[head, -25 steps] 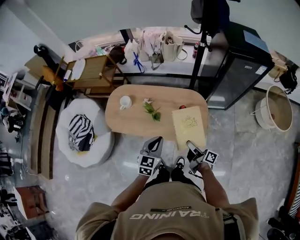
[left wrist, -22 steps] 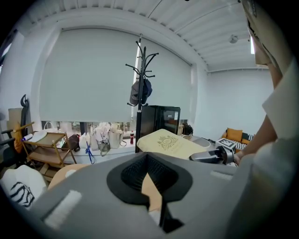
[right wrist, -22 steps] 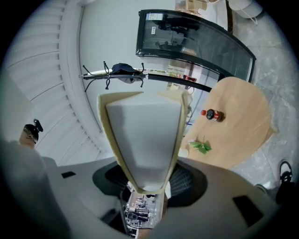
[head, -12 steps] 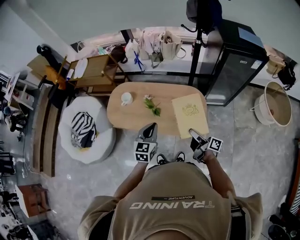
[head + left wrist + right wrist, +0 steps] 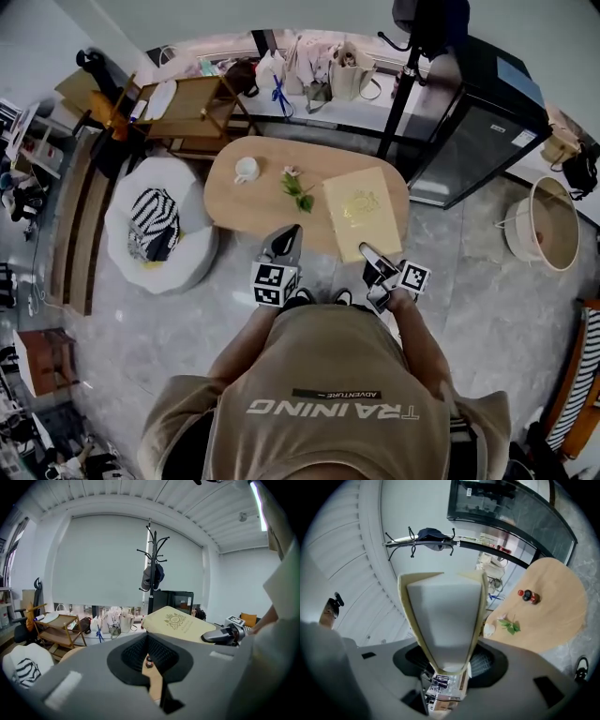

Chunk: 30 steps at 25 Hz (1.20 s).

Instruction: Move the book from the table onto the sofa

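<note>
While right tool point(image 5: 367, 253) pinches the book point(image 5: 356, 211) by its near edge above the table's point(image 5: 248, 199) right end, left tool point(image 5: 291, 234) sits pressed together, empty | risk: one-edge grip, book could sag and slip

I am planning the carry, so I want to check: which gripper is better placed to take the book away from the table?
Right. The right gripper is closed on the near edge of the book. The left gripper holds nothing and hovers apart from the book, over the near rim of the table.
</note>
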Each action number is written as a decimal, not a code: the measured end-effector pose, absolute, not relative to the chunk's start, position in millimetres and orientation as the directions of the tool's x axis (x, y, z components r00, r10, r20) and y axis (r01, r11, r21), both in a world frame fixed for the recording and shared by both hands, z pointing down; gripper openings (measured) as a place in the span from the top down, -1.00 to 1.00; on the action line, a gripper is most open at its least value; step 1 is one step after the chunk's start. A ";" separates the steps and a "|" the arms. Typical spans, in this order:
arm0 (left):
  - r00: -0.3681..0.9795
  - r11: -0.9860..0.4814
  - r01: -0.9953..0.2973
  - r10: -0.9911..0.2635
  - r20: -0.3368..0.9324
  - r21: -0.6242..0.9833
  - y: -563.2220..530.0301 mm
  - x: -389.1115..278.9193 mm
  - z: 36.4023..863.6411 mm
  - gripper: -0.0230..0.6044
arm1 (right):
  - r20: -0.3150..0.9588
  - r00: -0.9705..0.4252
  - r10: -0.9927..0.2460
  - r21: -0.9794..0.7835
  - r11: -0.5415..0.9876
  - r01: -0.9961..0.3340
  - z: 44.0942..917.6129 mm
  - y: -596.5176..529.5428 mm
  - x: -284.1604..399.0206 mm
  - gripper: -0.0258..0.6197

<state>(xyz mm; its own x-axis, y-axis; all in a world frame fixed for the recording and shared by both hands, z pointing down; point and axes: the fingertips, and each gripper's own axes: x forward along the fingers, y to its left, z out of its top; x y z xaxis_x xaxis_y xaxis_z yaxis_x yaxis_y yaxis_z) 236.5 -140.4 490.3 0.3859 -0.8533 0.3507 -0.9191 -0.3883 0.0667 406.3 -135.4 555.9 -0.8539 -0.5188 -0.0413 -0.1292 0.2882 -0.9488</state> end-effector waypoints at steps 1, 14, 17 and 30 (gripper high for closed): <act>0.385 -0.387 -0.920 -0.852 0.356 0.068 -140.2 238.3 492.8 0.94 | -0.046 -0.855 -0.516 -0.952 0.283 -0.120 558.0 -135.9 406.4 0.22; 0.250 -0.238 -0.968 -0.875 0.415 0.079 -90.6 222.0 510.7 0.94 | -0.028 -0.925 -0.380 -0.975 0.216 -0.060 598.9 -117.2 389.9 0.22; 0.200 -0.186 -0.980 -0.895 0.398 0.076 -85.7 198.8 506.8 0.94 | -0.026 -0.932 -0.360 -0.968 0.242 -0.067 593.5 -120.7 373.2 0.22; 0.055 -0.017 -0.994 -0.935 0.350 0.111 -33.4 88.2 499.2 0.94 | -0.014 -0.966 -0.259 -0.964 0.262 -0.056 567.0 -107.4 266.9 0.22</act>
<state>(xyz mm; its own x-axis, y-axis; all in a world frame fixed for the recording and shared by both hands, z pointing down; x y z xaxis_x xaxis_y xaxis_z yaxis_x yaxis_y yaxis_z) 88.2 -33.4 499.2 0.0550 -0.9353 0.3495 -0.9937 -0.0171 0.1108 266.9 -107.4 567.0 -0.9658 -0.2590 -0.0145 -0.0557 0.2616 -0.9636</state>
